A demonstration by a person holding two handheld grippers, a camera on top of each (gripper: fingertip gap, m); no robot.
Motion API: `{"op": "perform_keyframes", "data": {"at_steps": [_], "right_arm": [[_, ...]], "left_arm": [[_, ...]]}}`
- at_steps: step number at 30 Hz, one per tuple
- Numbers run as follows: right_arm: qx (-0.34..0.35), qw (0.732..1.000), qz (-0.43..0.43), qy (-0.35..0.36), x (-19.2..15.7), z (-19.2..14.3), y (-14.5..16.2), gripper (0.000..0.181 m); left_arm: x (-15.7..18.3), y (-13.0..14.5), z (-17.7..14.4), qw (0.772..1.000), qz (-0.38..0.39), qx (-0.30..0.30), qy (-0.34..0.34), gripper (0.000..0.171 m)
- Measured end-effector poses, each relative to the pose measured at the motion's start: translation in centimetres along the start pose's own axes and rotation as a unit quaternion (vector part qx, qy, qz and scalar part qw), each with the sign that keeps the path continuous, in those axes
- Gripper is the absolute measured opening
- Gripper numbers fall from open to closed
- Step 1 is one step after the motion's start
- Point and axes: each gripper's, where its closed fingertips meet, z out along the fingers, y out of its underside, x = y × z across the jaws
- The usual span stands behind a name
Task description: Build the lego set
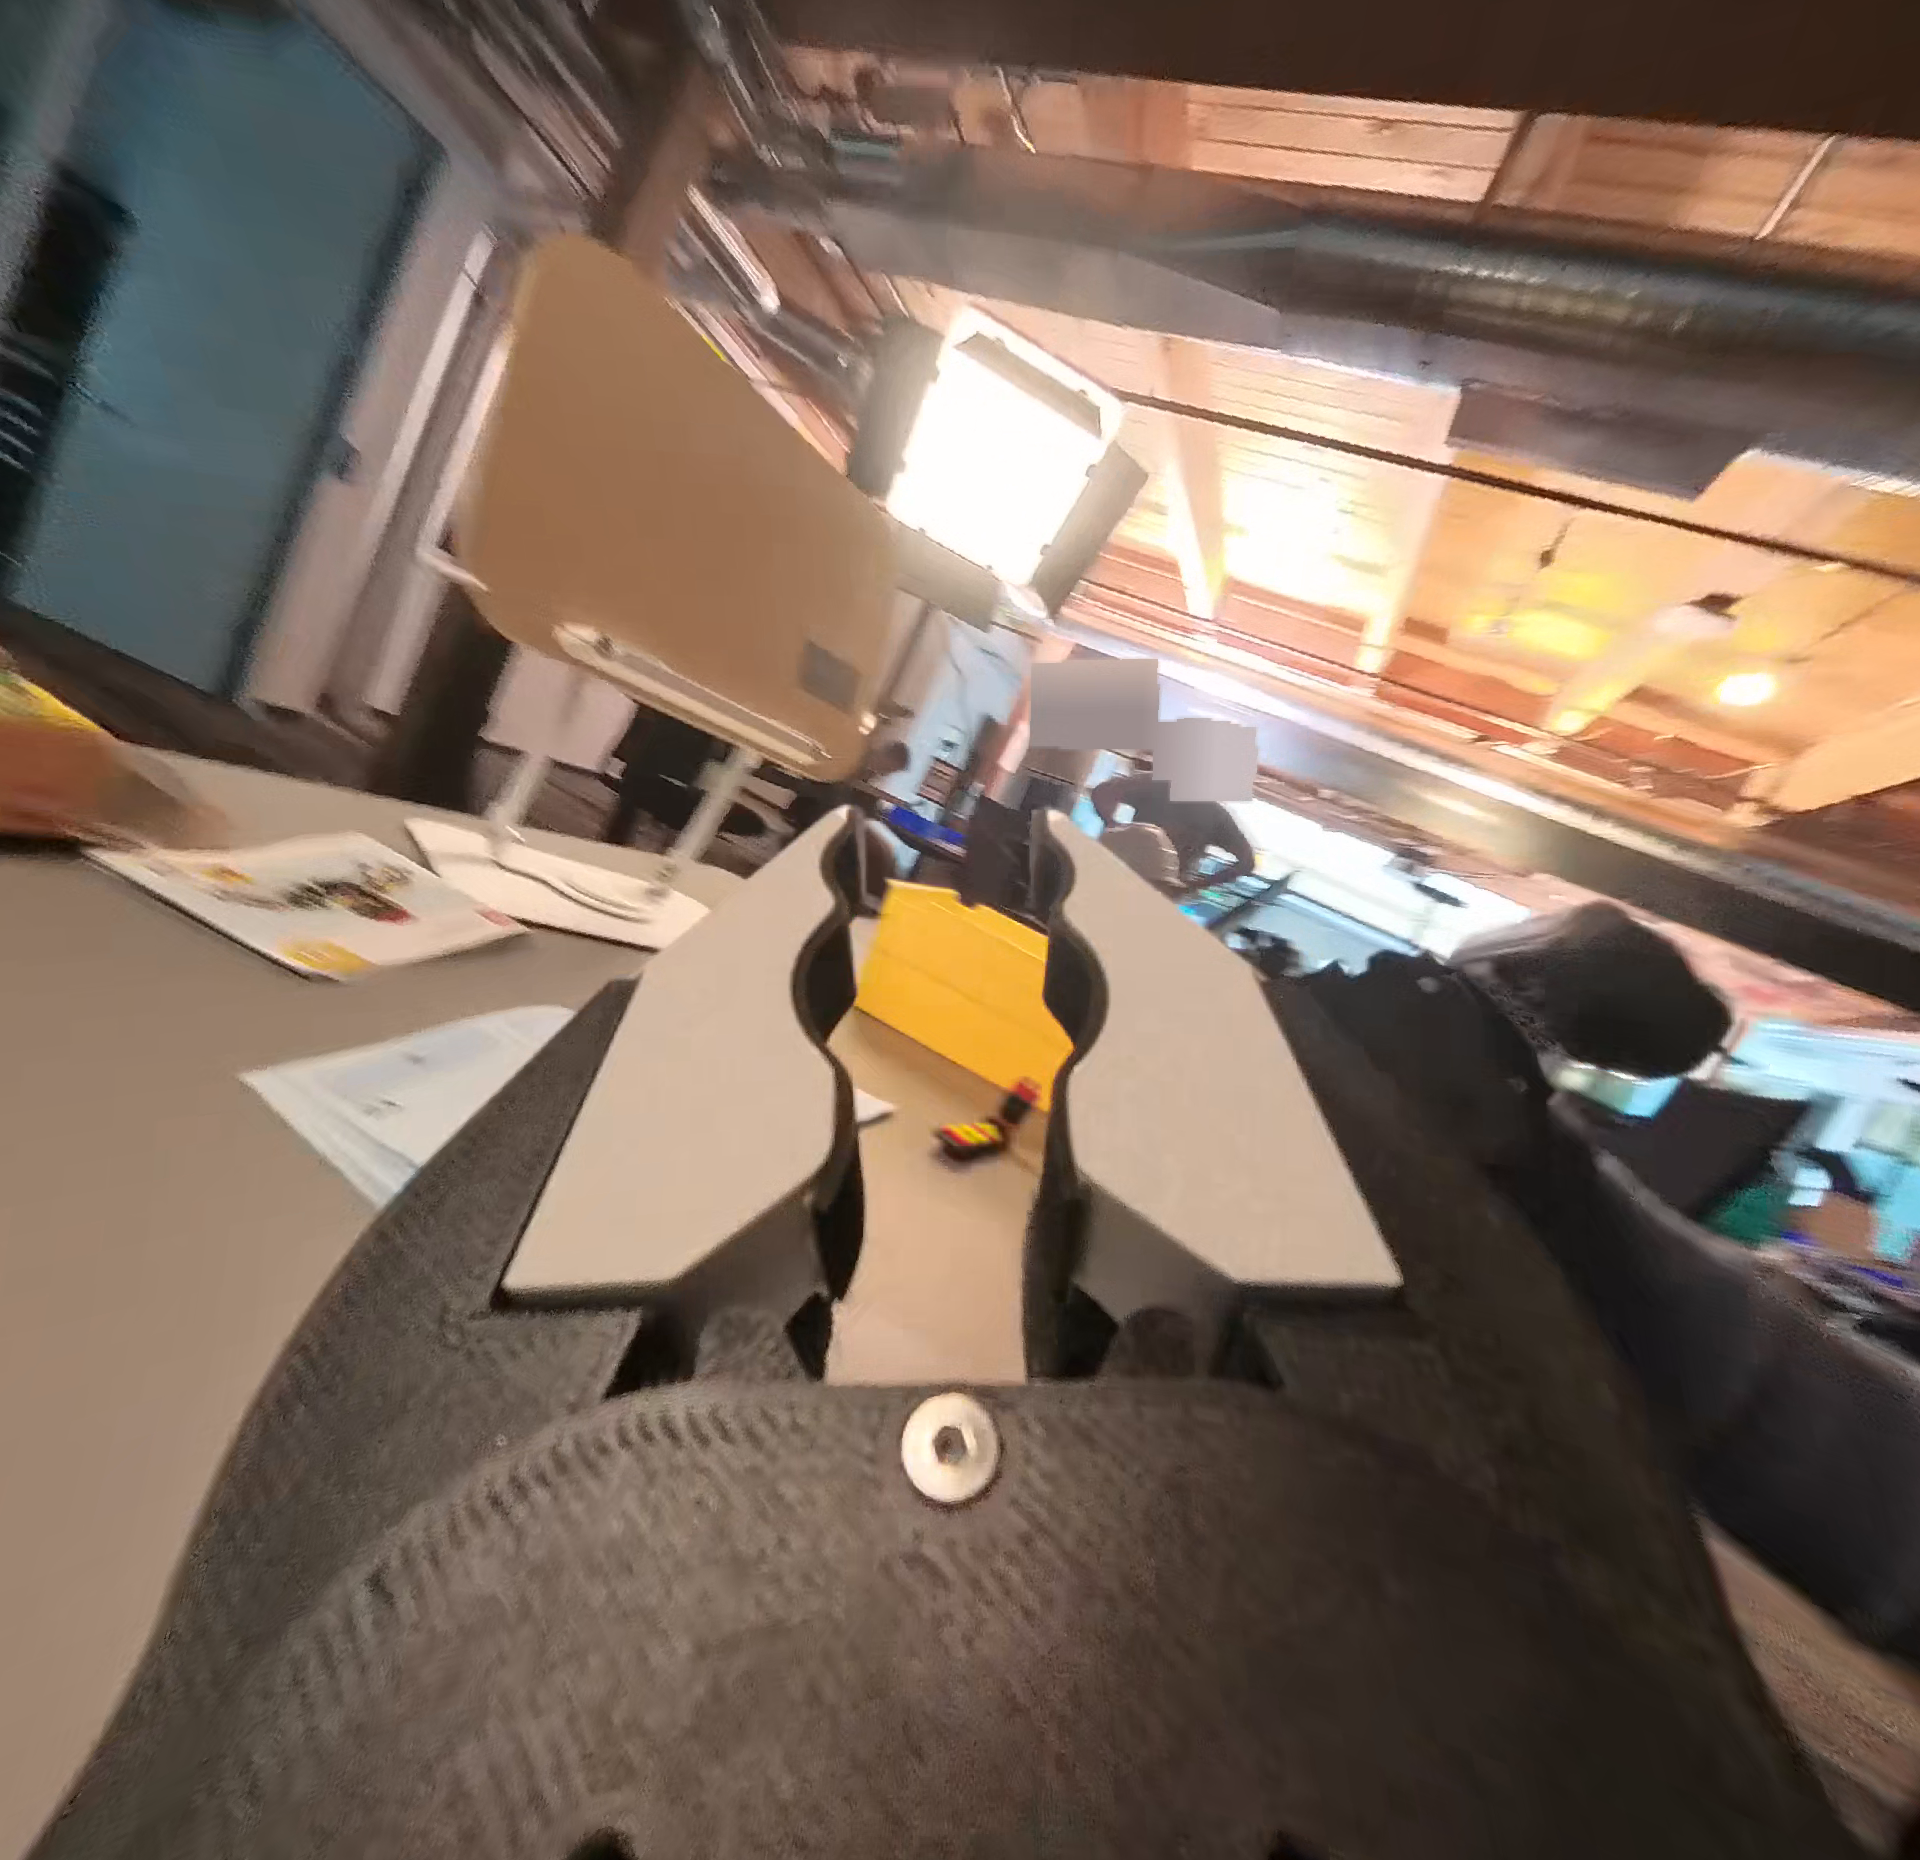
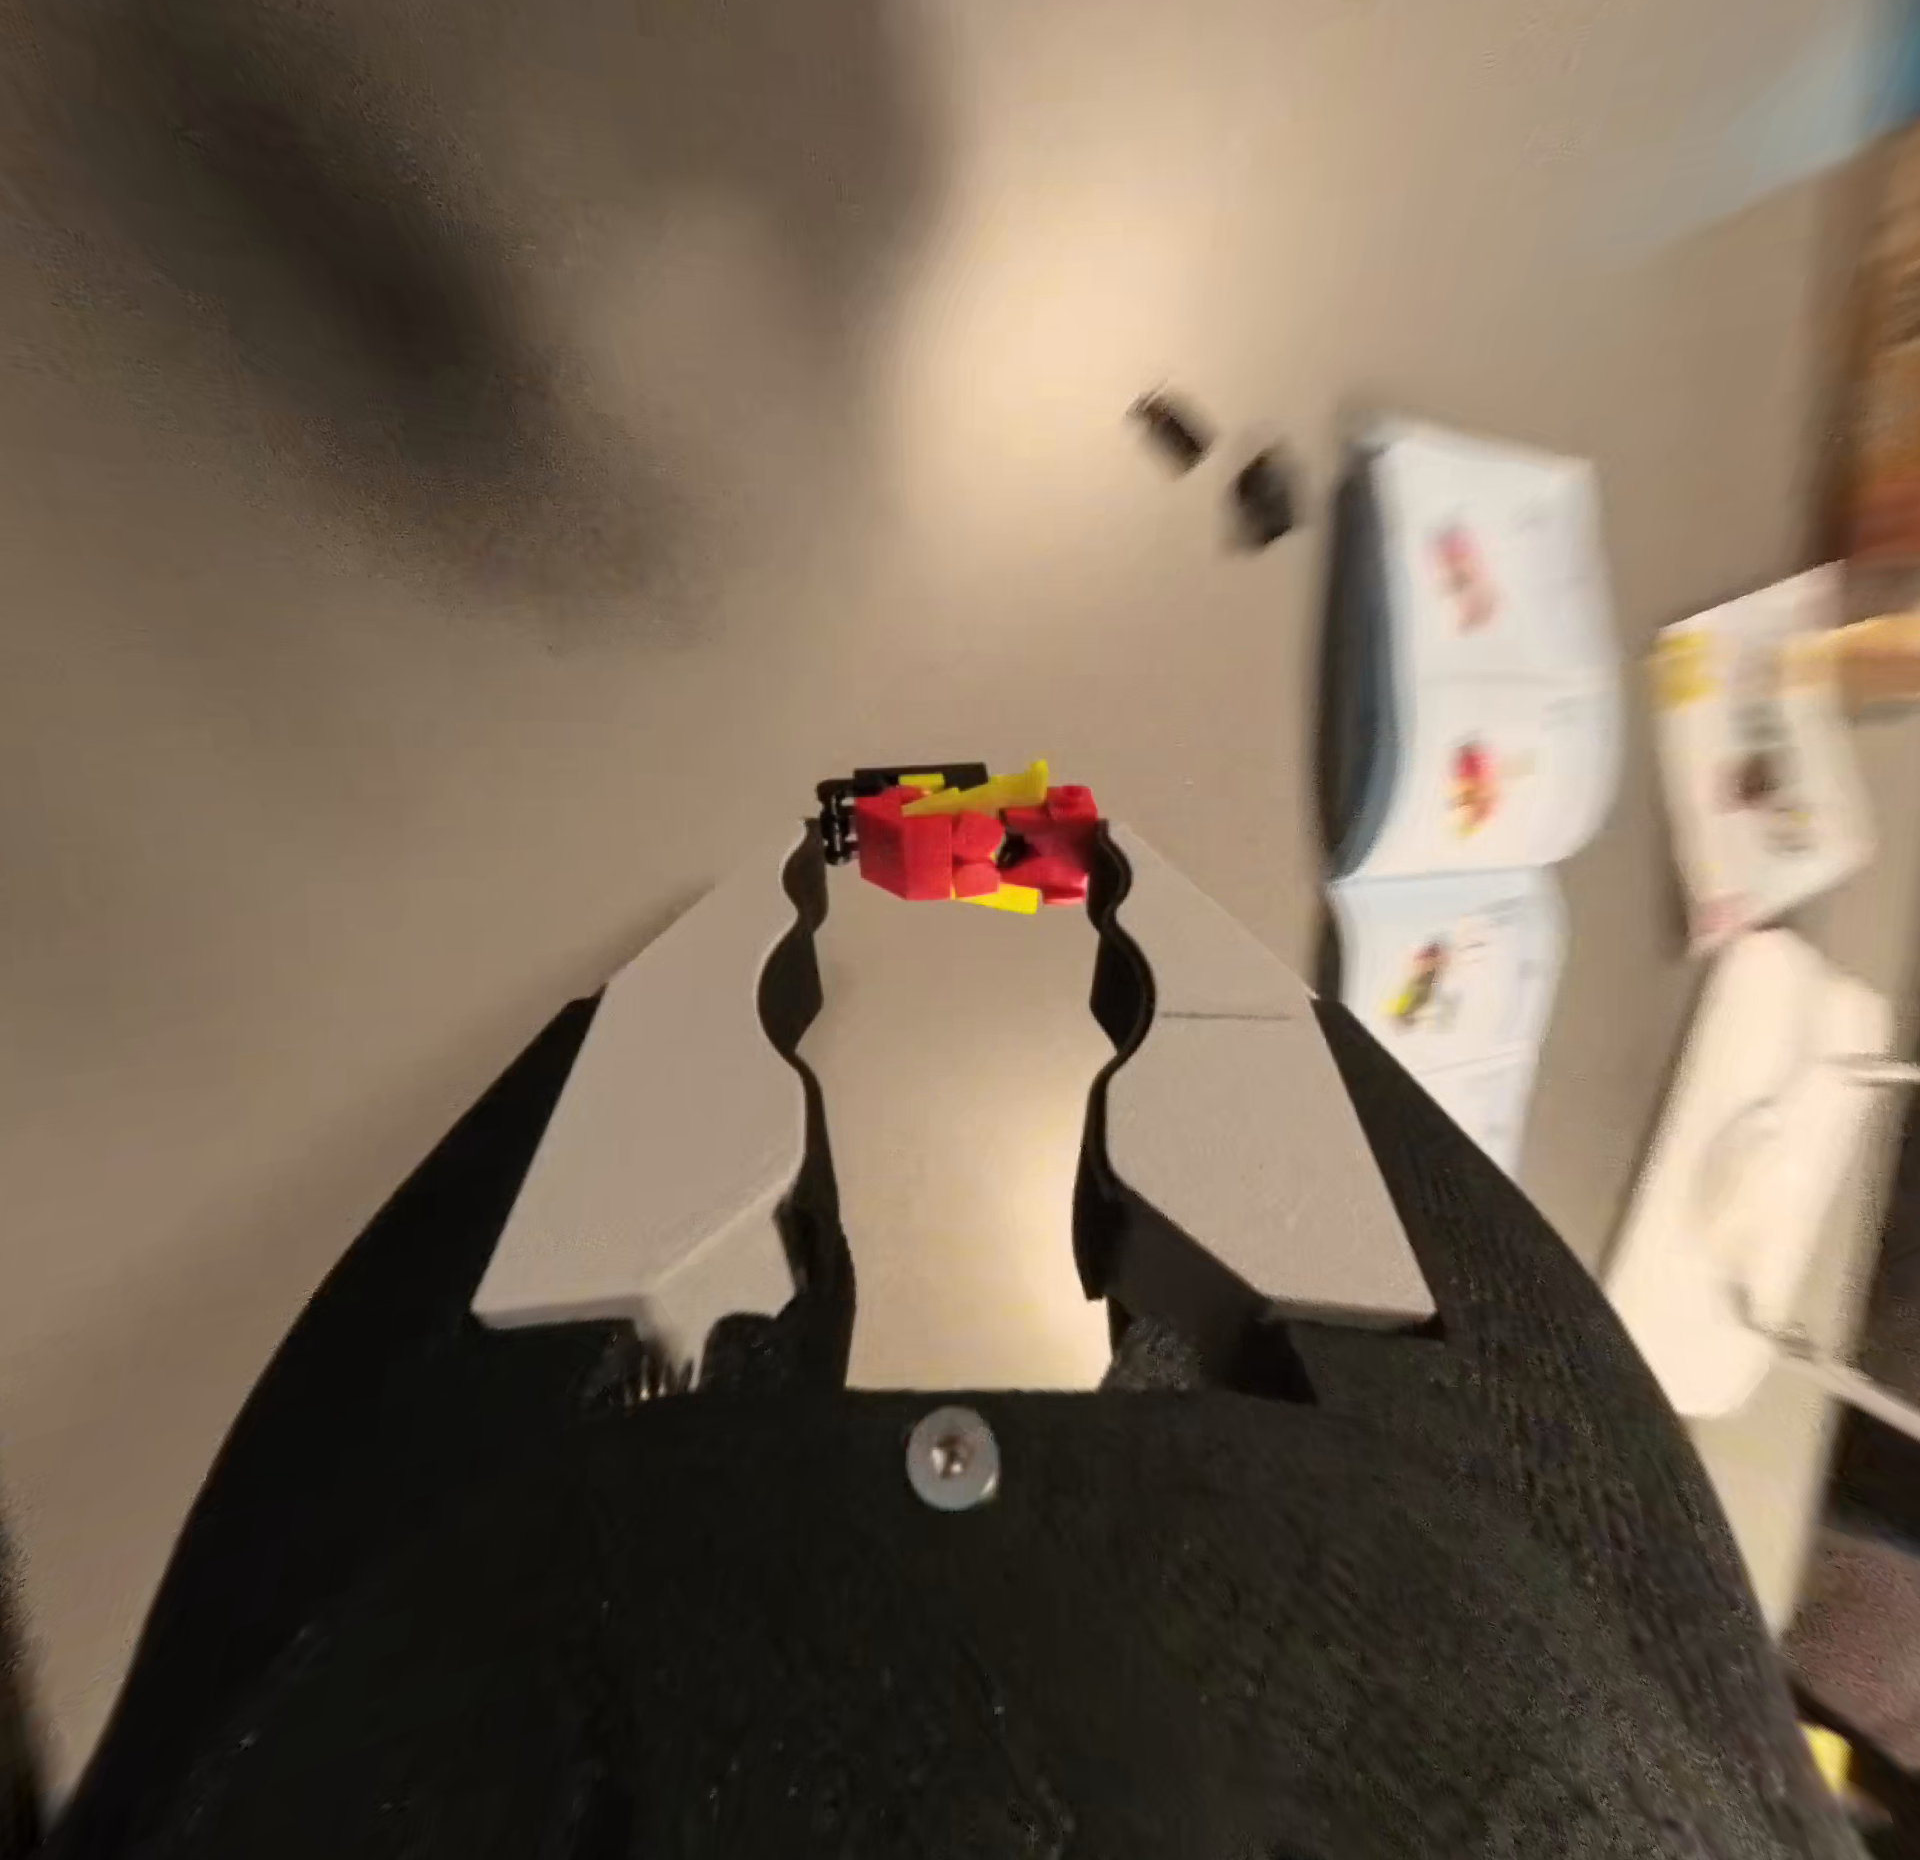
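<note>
Right wrist view: my right claw (image 2: pixel 954 839) clenched on red-yellow lego model (image 2: pixel 961 842), held at fingertips above table (image 2: pixel 520 771). Two black bricks (image 2: pixel 1210 465) lie beyond, booklet (image 2: pixel 1475 657) at right. My left claw (image 1: pixel 948 849) released, empty, near yellow box (image 1: pixel 961 963).

Left gripper (image 1: pixel 948 854) jaws apart, empty; right gripper (image 2: pixel 956 844) jaws seemingly clamped.

We are seeing matt grey plastic fingers (image 2: pixel 665 1062) on the right tongs (image 2: pixel 956 854), seated in rough black textured plastic. The lego model (image 2: pixel 961 844) is showing glossy red and yellow plastic. At three o'clock, paper booklets (image 2: pixel 1475 657) are lying on the smooth matt worktop (image 2: pixel 520 771).
</note>
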Motion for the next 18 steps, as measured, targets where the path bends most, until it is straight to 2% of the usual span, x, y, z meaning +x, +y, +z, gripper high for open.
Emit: {"op": "perform_keyframes", "data": {"at_steps": [3, 6, 11, 15, 18], "right_arm": [[-0.083, 0.991, 0.029, -0.098, -1.6, 1.2, 2.0, 0.049], [-0.142, 0.979, 0.037, -0.142, -2.5, 2.0, 3.1, 0.049], [-0.138, 0.977, 0.05, -0.154, -2.3, 2.4, 2.5, 0.052], [-0.11, 0.981, 0.062, -0.145, -2.1, 2.2, 2.6, 0.07], [-0.03, 0.992, 0.09, -0.078, 0.7, 0.7, 2.4, 0.086]], "left_arm": [[-0.2, 0.1, 0.0, 1.0, 0.02, -0.006, -0.009, 0.031], [-0.3, 0.7, 0.3, 1.0, 0.02, -0.02, -0.009, 0.031], [-0.2, 0.9, 0.4, 0.999, 0.021, -0.026, -0.001, 0.025], [-0.1, 0.9, 0.4, 0.999, 0.04, -0.027, -0.007, 0.027], [-0.7, 1.1, 0.4, 0.996, 0.084, -0.028, -0.024, 0.031]]}}
